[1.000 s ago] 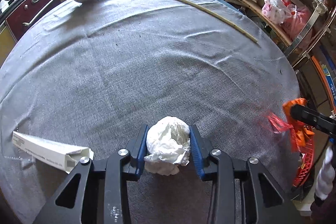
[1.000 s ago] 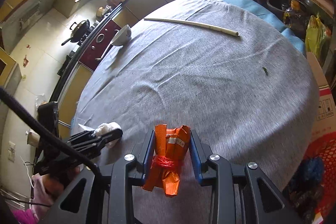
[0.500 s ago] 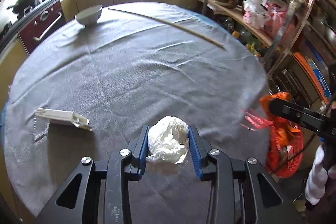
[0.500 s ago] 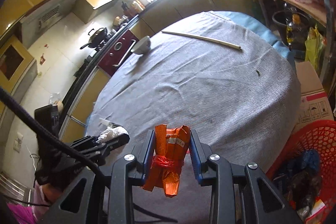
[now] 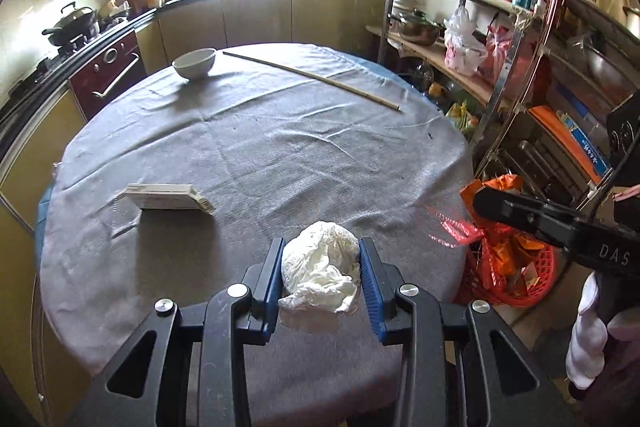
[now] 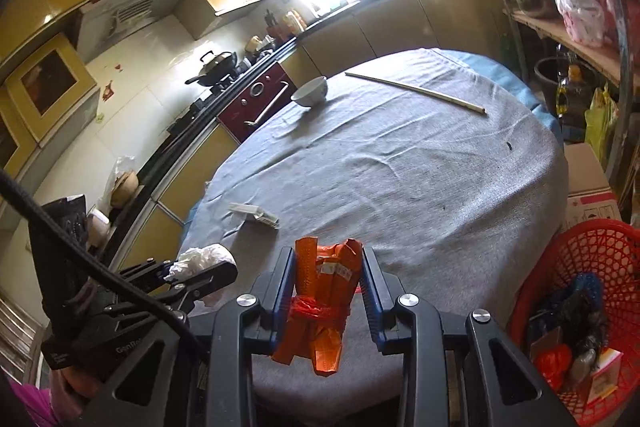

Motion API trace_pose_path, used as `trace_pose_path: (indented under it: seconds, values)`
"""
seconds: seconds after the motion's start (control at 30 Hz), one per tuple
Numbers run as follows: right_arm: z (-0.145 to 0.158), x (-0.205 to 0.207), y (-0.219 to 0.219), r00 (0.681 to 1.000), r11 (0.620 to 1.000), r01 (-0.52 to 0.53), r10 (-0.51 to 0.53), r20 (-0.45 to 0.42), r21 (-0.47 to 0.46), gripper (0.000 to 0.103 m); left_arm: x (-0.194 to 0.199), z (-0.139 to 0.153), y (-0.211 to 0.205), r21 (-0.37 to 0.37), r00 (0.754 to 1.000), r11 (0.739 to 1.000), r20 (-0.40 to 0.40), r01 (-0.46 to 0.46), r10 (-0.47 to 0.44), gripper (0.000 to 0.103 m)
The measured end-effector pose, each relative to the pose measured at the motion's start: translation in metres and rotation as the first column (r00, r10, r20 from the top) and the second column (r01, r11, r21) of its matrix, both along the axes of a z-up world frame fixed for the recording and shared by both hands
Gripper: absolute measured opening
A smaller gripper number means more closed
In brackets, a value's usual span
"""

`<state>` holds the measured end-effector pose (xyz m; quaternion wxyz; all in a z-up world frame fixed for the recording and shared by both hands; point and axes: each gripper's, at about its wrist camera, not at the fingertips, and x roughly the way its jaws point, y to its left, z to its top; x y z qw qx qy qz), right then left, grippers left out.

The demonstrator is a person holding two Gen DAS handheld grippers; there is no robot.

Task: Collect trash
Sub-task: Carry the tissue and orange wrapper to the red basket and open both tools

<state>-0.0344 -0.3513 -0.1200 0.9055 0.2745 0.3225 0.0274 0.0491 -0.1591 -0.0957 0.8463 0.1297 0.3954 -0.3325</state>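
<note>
A: What did the worktop (image 5: 280, 147) look like?

B: It was round, under a creased grey cloth, with blue showing at its far right edge. A pale bowl (image 5: 194, 63) stood near the far edge, and a long thin stick (image 5: 312, 79) lay slanting from beside the bowl toward the right edge. A flat white box (image 5: 166, 197) lay toward the left edge.

A: And the tools?

B: The left tool (image 5: 320, 267) was closed partway, its blue pads pressed on a crumpled white wad of paper (image 5: 320, 269), held over the near edge of the worktop. The right tool (image 6: 328, 283) was likewise clamped on an orange wrapper bundle (image 6: 326, 291) tied round with red plastic, also above the near edge.

A: Where did the trash go?

B: A red mesh basket (image 6: 600, 247) stood on the floor just past the worktop's right edge, with wrappers and dark scraps inside.

A: And the room?

B: It was a kitchen. Yellow cabinets ran along a dark counter curving behind the worktop, with a wok (image 6: 218, 65) on the stove at left and a bright window at the back. At right a metal rack (image 5: 500, 67) held pots, plastic bags and bottles. A cardboard box (image 6: 588, 183) sat beside the basket.
</note>
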Motion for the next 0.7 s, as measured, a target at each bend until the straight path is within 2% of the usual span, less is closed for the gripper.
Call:
trace_pose_path:
  seconds: [0.23, 0.7]
  values:
    - [0.016, -0.030, 0.013, 0.999, 1.000, 0.002, 0.000, 0.043, -0.029, 0.034, -0.025, 0.017, 0.005, -0.022, 0.999, 1.000, 0.048, 0.010, -0.008, 0.038]
    - [0.029, -0.083, -0.004, 0.991, 1.000, 0.032, -0.031, 0.132, 0.001, 0.034, -0.070, 0.037, -0.017, -0.004, 0.992, 0.999, 0.112, 0.053, -0.052, 0.038]
